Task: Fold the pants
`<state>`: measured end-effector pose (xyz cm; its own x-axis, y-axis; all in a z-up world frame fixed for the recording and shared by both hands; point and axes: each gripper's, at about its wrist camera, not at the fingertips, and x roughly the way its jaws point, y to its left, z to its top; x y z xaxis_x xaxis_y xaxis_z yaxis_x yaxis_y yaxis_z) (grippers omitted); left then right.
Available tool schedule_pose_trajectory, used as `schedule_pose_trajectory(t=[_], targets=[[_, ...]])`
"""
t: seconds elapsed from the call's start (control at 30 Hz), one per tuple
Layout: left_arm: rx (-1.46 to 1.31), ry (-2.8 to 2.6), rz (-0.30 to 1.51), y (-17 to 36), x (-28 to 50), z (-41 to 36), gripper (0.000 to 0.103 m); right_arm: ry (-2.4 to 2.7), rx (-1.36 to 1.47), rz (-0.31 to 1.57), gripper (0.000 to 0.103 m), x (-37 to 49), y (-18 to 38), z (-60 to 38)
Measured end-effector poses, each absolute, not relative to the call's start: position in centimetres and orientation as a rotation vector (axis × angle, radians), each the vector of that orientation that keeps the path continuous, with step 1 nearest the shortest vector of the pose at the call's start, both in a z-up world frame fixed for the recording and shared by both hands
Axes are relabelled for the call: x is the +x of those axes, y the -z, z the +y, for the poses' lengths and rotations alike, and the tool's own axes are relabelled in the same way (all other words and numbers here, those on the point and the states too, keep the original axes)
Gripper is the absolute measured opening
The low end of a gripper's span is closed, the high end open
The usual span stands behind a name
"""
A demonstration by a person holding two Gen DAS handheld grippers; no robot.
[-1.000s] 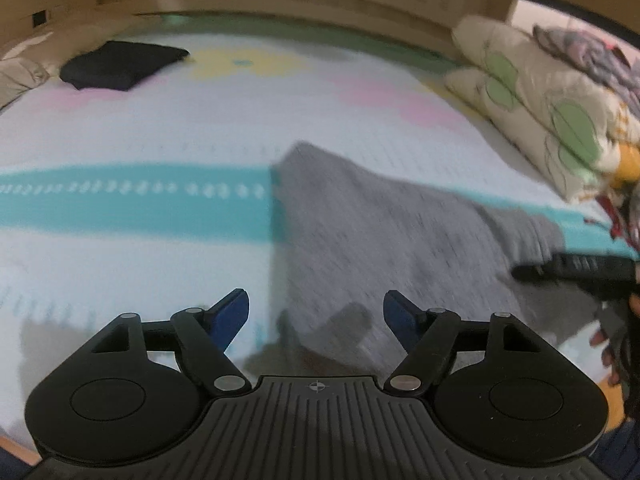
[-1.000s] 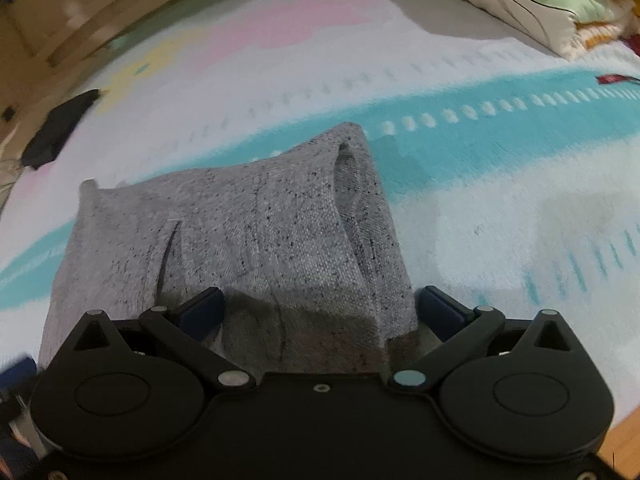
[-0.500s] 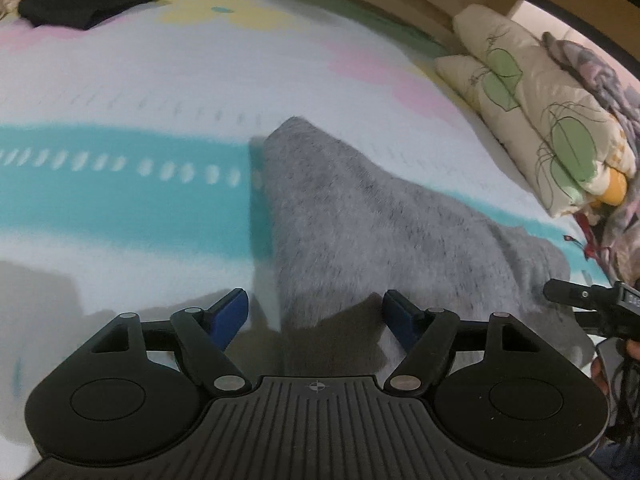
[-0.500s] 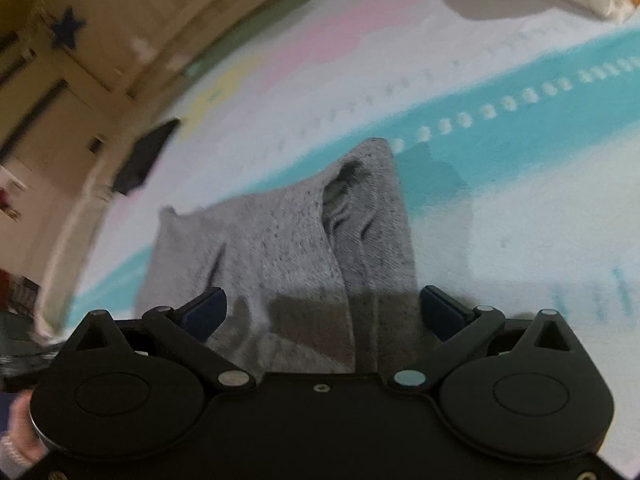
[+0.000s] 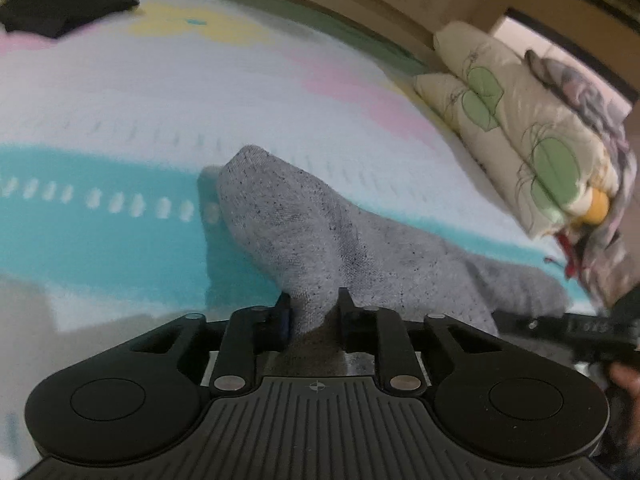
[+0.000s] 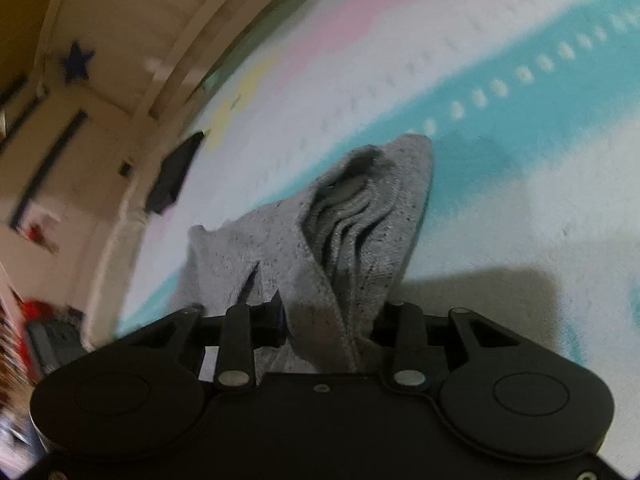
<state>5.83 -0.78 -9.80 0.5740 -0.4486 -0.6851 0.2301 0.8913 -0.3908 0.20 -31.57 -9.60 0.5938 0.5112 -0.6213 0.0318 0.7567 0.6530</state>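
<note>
The grey speckled pants (image 5: 320, 232) lie on a pastel striped mat (image 5: 120, 120). My left gripper (image 5: 313, 314) is shut on the near edge of the pants and lifts it, so the cloth rises into a ridge. In the right wrist view the pants (image 6: 352, 220) bunch into folds, and my right gripper (image 6: 332, 320) is shut on another part of the near edge. The right gripper also shows at the right edge of the left wrist view (image 5: 568, 328).
A stack of floral quilts and pillows (image 5: 532, 136) lies at the right of the mat. A black garment (image 5: 60, 8) lies at the far left; it also shows in the right wrist view (image 6: 172, 176). A wooden wall (image 6: 100, 40) borders the mat.
Both grippers were open over the near edge of the pants; both have now closed on it and raised it. The cloth has bunched up.
</note>
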Motion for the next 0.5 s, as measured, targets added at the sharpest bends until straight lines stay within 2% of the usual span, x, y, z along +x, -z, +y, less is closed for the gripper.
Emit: schedule_pose_trajectory(t=[0.1,0.23,0.5], targets=[[-0.180,0.394,0.785,7.4,4.2,-1.6,0.018,-0.271,0.612,0.889,0.040,-0.3,7.5,-29.8],[-0.211,0.340,0.709,4.1,4.8,0.5,0.017,-0.297,0.547,0.836,0.039,-0.3,3.6,-27.4],[-0.215,0.219,0.656,0.2,14.1,6.7,0.020,-0.431,0.542,0.791,0.040,9.4,0.1,-21.9]])
